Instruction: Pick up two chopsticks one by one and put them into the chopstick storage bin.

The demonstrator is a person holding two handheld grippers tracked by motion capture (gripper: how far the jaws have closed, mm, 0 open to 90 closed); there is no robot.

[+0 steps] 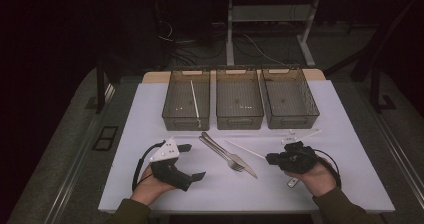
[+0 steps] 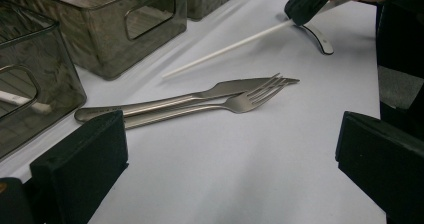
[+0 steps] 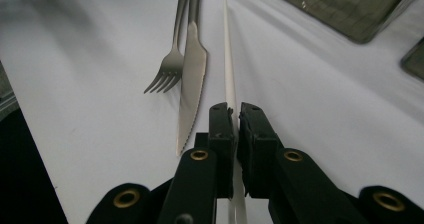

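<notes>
Between your right jaws sits a smooth white plastic chopstick (image 3: 229, 74); just beside them – glossy metal knife (image 3: 191, 79) and fork (image 3: 170, 66) – on matt white tabletop (image 3: 90, 59).

White chopstick's (image 3: 229, 69) near end behind jaws

A white rectangular tabletop (image 1: 150, 184) carries everything. Along its far edge stand three smoky translucent plastic bins (image 1: 240, 105) side by side, walls almost touching. Near the middle lie a steel fork (image 1: 220, 151) and a steel table knife (image 1: 239, 161), pressed together along their length and angled from far-left to near-right. Just right of them a long thin white stick (image 1: 245, 149) lies aslant. Another white stick (image 1: 304, 135) lies near the right bin, and a small white curved piece (image 1: 293, 182) lies at the near right.
</notes>
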